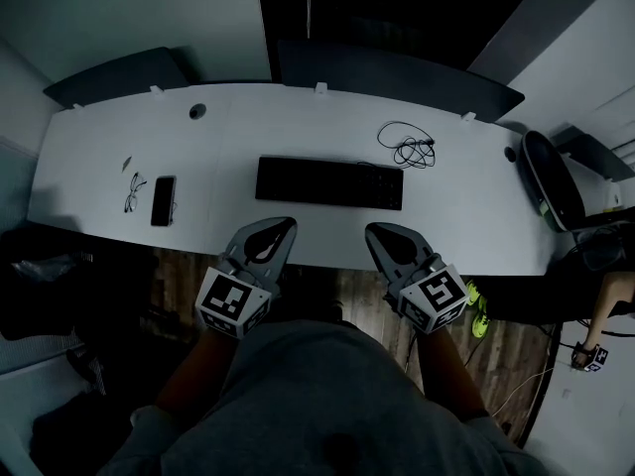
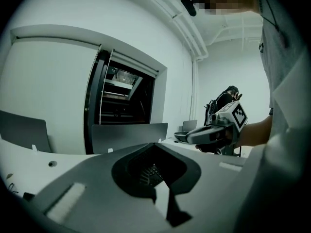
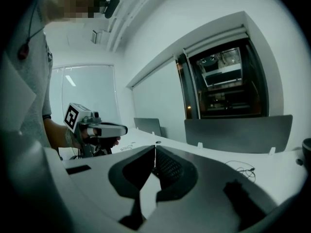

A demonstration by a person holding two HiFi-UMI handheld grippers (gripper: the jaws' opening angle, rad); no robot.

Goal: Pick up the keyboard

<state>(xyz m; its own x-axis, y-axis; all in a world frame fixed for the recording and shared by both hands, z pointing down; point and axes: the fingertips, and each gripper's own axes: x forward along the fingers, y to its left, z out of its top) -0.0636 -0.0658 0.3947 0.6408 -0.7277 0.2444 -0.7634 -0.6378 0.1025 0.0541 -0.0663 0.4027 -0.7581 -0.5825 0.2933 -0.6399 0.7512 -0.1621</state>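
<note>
Hovering at the near edge of the desk (image 1: 99,167), the left hand-held gripper (image 1: 281,225) and the right hand-held gripper (image 1: 377,232) have jaws together, empty. The keyboard (image 1: 329,182) lies flat mid-desk just ahead, and they seem lined up for its two ends.

Left gripper view: a textured patch (image 2: 146,174) sits in the hole behind the closed jaws of the left gripper (image 2: 158,144). Can't tell if it's pad ribbing or keys of the keyboard (image 1: 329,182). The gripper body blocks the desk (image 2: 29,161) ahead.

Right gripper view: there is a similar textured patch (image 3: 168,168) inside the right gripper (image 3: 155,147), also unclear. A dark round thing (image 3: 306,152) is cut by the right edge.

Head view: a tiny item (image 1: 127,164) above the glasses (image 1: 134,191) is too small to tell. A dark heap (image 1: 40,271) on the floor at left is too dim to make out. Only the backrest of the chair (image 1: 549,177) is clear. A second person's arm (image 1: 607,300) is cut off by the right edge.
</note>
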